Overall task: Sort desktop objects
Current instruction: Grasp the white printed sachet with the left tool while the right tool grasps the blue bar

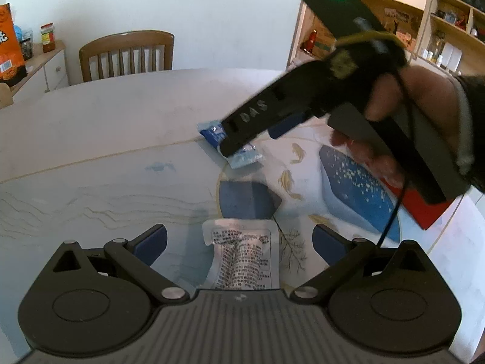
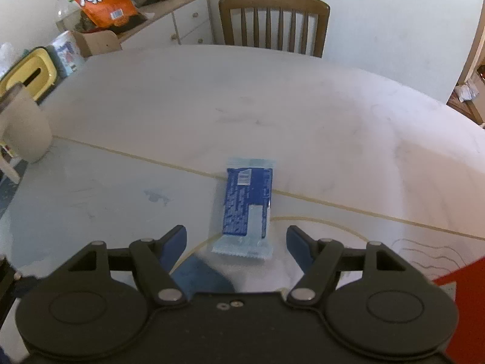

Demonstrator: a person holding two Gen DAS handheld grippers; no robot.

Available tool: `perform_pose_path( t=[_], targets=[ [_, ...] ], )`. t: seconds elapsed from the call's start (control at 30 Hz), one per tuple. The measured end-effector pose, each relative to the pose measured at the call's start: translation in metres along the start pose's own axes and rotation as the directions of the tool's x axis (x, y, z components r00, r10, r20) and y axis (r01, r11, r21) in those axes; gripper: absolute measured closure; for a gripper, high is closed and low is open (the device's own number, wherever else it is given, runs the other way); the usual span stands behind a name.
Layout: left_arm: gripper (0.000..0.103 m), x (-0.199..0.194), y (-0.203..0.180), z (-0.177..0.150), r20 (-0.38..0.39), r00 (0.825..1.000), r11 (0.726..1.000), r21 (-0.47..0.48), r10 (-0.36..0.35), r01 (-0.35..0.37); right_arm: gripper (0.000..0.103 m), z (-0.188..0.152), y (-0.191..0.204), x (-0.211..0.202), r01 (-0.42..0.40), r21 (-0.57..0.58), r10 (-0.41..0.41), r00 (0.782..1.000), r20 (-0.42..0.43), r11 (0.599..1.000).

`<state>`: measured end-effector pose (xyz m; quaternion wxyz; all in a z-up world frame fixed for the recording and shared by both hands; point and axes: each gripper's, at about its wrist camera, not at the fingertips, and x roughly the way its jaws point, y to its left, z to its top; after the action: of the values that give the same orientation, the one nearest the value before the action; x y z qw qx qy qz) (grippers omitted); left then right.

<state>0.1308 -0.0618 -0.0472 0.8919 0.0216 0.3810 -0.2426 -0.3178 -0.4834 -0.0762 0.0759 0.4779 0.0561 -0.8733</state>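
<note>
The left tool (image 1: 239, 242) is spread wide, with its two blue pads far apart and nothing pinched between them. A silver packet (image 1: 241, 257) covered in small black writing lies flat on the surface (image 1: 106, 127) right between those pads, and its near end is hidden under the body of the tool. The right tool (image 2: 236, 242) is spread wide too, gripping nothing. A blue packet (image 2: 247, 206) with pale see-through ends lies on the surface just in front of it, lined up with the gap between the pads but not touching either one. In the left wrist view the same blue packet (image 1: 230, 145) shows past the tip of the right tool (image 1: 242, 139), which comes down at a slant from the upper right, held by a hand (image 1: 409, 115) in a dark sleeve. The blue packet sits across a thin gold line on the mat (image 1: 303, 163) (the mat has gold fish and blue shapes on it). A red flat thing (image 1: 424, 209) lies on the mat under the hand, and what it is cannot be told. A brown wooden chair (image 2: 274, 21) stands at the far side of the surface, and an orange snack bag (image 2: 101, 0) sits on a low cabinet by the wall
</note>
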Motion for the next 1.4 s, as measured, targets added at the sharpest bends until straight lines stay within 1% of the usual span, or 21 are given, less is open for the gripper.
perform_pose_path(
  t=[0.13,0.3,0.37,0.43,0.53,0.63,0.73,0.77,0.8,0.87,0.9,0.97,1.13,1.4],
  targets=[
    [0.001,0.009,-0.004,-0.007,-0.020,1.000,1.000,0.015,-0.005,0.006,0.031,0.003,-0.001,0.012,0.009,-0.006,-0.009,1.000,-0.015,1.000],
    [0.002,0.016,-0.006,-0.014,-0.034,0.999,1.000,0.025,0.005,-0.005,0.031,0.003,-0.002,0.023,0.019,-0.011,-0.019,0.999,-0.030,1.000],
    [0.008,0.018,-0.007,-0.017,-0.034,0.999,0.999,0.038,0.019,-0.018,0.032,0.003,-0.002,0.027,0.024,-0.015,-0.024,0.999,-0.036,1.000],
    [0.020,0.021,-0.009,-0.019,-0.040,0.999,0.998,0.056,0.034,-0.032,0.032,0.003,-0.001,0.031,0.027,-0.014,-0.027,0.999,-0.039,1.000],
    [0.026,0.025,-0.012,-0.022,-0.051,0.998,0.997,0.073,0.028,-0.024,0.032,0.003,0.000,0.034,0.039,-0.023,-0.040,0.999,-0.033,0.999],
    [0.026,0.026,-0.016,-0.024,-0.044,0.998,0.994,0.102,0.041,-0.036,0.033,0.003,0.002,0.037,0.050,-0.038,-0.052,0.998,-0.033,0.998],
    [0.035,0.028,-0.018,-0.024,-0.036,0.998,0.991,0.118,0.061,-0.056,0.035,0.003,0.003,0.039,0.061,-0.045,-0.062,0.998,-0.026,0.997],
    [0.037,0.028,-0.018,-0.024,-0.033,0.997,0.991,0.121,0.066,-0.062,0.038,0.003,0.003,0.039,0.064,-0.044,-0.065,0.998,-0.020,0.997],
    [0.039,0.029,-0.017,-0.024,-0.029,0.997,0.990,0.122,0.070,-0.066,0.045,0.004,0.003,0.038,0.066,-0.047,-0.067,0.998,-0.017,0.997],
    [0.041,0.029,-0.017,-0.024,-0.028,0.997,0.990,0.126,0.069,-0.065,0.051,0.006,0.002,0.037,0.066,-0.046,-0.067,0.998,-0.014,0.997],
    [0.044,0.029,-0.017,-0.024,-0.026,0.997,0.989,0.133,0.071,-0.067,0.056,0.006,0.002,0.037,0.065,-0.047,-0.066,0.998,-0.011,0.997],
    [0.044,0.029,-0.017,-0.024,-0.026,0.997,0.989,0.135,0.069,-0.064,0.062,0.008,0.001,0.036,0.064,-0.049,-0.064,0.998,-0.004,0.997],
    [0.045,0.029,-0.016,-0.022,-0.029,0.998,0.990,0.132,0.062,-0.058,0.067,0.010,0.000,0.035,0.067,-0.044,-0.067,0.998,-0.004,0.997],
    [0.047,0.026,-0.009,-0.020,-0.035,0.999,0.995,0.095,0.039,-0.035,0.067,0.005,0.001,0.027,0.089,-0.037,-0.089,0.996,-0.018,0.995]
  ],
)
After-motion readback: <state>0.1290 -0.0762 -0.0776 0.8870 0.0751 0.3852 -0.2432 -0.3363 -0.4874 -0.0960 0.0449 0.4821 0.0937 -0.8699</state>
